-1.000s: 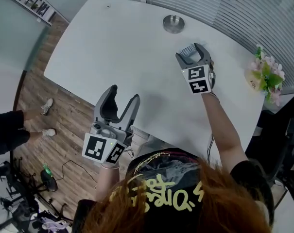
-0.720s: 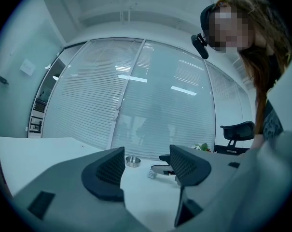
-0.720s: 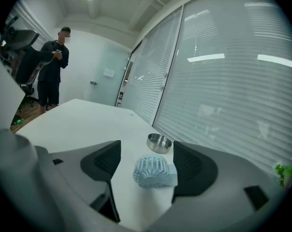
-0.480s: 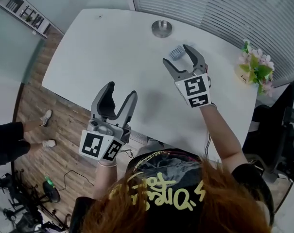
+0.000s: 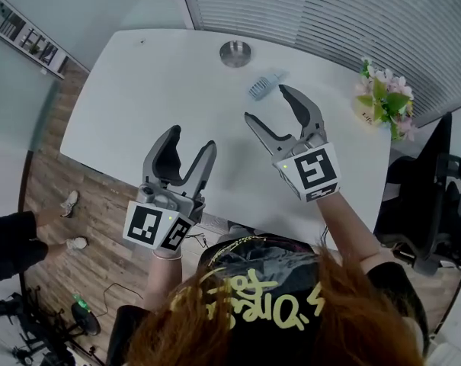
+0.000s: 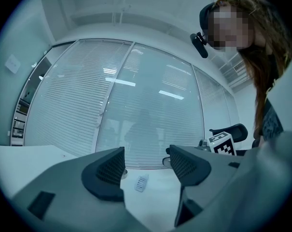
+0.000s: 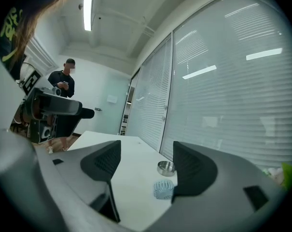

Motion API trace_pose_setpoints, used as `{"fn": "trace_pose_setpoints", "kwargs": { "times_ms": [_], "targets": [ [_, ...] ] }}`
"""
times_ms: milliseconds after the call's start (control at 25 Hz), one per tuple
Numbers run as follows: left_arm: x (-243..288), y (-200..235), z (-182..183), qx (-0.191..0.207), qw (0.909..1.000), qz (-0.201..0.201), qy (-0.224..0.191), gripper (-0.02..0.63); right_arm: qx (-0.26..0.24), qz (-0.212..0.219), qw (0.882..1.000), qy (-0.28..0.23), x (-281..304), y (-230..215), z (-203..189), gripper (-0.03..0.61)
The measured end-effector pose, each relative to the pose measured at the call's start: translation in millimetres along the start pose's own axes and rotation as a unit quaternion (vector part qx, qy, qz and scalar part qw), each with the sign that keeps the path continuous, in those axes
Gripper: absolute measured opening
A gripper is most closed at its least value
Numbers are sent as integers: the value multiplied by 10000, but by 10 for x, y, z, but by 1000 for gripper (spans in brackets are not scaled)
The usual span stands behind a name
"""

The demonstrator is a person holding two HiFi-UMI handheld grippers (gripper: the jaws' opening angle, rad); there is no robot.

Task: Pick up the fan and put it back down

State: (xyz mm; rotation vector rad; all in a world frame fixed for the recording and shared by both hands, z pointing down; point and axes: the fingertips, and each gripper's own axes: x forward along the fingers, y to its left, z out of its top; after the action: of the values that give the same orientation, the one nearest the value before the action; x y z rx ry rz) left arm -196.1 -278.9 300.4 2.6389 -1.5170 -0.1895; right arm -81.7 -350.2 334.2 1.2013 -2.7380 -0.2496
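The fan (image 5: 266, 84) lies flat on the counter (image 5: 139, 90), long axis slanting away to the right, just beyond my right gripper (image 5: 268, 105), which is released and empty. My left gripper (image 5: 192, 139), also released, sits farther off.

One table (image 5: 131, 97) holds one fan (image 5: 266, 85), one bowl (image 5: 235, 53) and one bunch of flowers (image 5: 384, 97), with two grippers over it, the left gripper (image 5: 192, 139) and the right gripper (image 5: 265, 103), and two shoes (image 5: 68, 202) (image 5: 76, 243) beside it.
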Motion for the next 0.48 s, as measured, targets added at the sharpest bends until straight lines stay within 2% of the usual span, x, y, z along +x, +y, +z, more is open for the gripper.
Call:
{"fn": "trace_pose_setpoints", "kwargs": {
  "times_ms": [280, 480],
  "targets": [
    [-3, -73, 96, -28, 9998, -197, -101, 282, 59, -167, 9996, -203, -313, 87, 222, 322],
    [16, -142, 78, -24, 9996, -276, -109, 282, 170, -288, 9992, -237, -486, 64, 192, 322]
  ]
}}
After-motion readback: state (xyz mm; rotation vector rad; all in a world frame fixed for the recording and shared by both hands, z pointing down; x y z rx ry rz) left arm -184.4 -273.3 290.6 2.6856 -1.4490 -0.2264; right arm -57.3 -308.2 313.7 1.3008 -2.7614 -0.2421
